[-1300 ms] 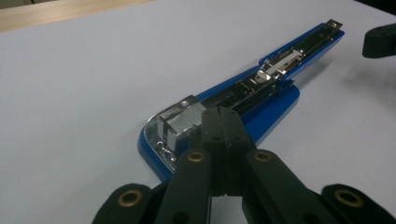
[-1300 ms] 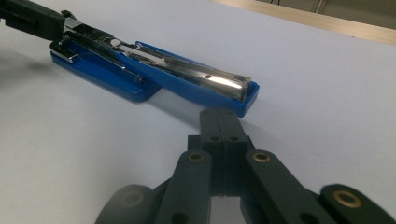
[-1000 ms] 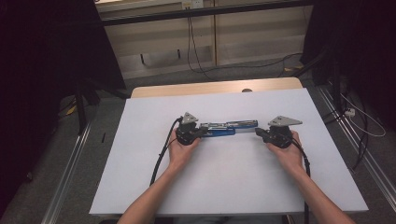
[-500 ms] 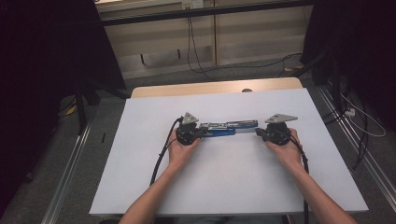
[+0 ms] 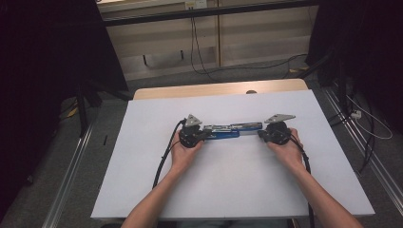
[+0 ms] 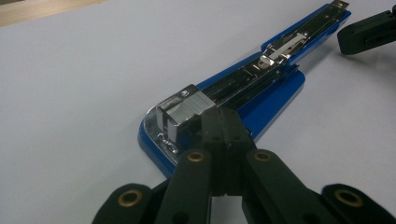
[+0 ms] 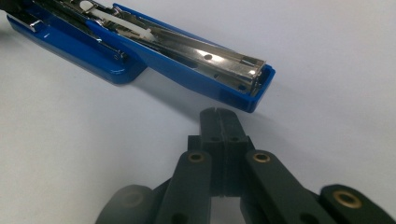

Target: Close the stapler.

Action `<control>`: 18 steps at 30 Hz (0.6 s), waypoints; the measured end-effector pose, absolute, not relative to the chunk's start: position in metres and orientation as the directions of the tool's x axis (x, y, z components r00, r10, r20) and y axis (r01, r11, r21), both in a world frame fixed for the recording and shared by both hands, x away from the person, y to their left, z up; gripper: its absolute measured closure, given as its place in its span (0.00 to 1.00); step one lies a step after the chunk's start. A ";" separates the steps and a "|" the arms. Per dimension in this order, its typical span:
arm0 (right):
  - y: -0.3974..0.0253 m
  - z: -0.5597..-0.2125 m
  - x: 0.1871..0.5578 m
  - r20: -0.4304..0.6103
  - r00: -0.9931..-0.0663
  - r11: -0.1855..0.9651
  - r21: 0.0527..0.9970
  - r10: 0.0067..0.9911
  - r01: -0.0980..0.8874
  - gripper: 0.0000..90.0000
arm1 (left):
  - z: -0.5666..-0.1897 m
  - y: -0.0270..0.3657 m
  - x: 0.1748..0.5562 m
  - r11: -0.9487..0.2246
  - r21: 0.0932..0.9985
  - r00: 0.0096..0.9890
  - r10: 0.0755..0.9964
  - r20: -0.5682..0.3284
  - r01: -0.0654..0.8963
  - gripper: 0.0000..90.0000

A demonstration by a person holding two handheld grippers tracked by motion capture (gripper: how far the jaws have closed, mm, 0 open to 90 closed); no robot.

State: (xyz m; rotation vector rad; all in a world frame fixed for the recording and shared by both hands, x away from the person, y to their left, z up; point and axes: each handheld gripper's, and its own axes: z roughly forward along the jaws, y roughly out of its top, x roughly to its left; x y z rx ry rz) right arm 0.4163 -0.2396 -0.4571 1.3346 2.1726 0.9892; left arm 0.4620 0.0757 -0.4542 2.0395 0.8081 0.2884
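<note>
— Watching the right gripper [image 7: 219, 114]: it has drawn back a little from the stapler [image 5: 227, 131], jaws pressed together on nothing. Letting go, I'd guess.

— And the stapler?

— Lying opened flat on the white table [image 5: 142, 180], its tip just beyond those jaws. The left gripper [image 6: 219, 122], jaws also together, touches its other end.

- High view: from above the person's side, looking forward and down at the stapler [image 5: 227, 131] mid-tabletop [image 5: 228, 190].
- Left gripper view: low, close at the stapler's [image 6: 224, 100] one end.
- Right gripper view: low, close, facing the stapler's [image 7: 154, 51] opposite end.
- All three share the stapler.
</note>
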 end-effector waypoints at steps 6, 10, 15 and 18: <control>-0.237 -0.459 0.416 0.020 -0.459 0.296 0.739 0.888 0.605 1.00 | -0.454 0.076 0.462 -0.384 0.814 0.757 0.646 -0.102 0.437 1.00; -0.236 -0.459 0.416 0.012 -0.453 0.297 0.740 0.892 0.604 1.00 | -0.454 0.076 0.462 -0.383 0.813 0.755 0.648 -0.101 0.438 1.00; -0.235 -0.460 0.419 0.009 -0.449 0.296 0.740 0.894 0.604 1.00 | -0.454 0.076 0.462 -0.385 0.814 0.757 0.646 -0.100 0.436 1.00; -0.234 -0.460 0.419 0.004 -0.449 0.299 0.740 0.894 0.603 1.00 | -0.454 0.076 0.462 -0.386 0.813 0.757 0.646 -0.098 0.435 1.00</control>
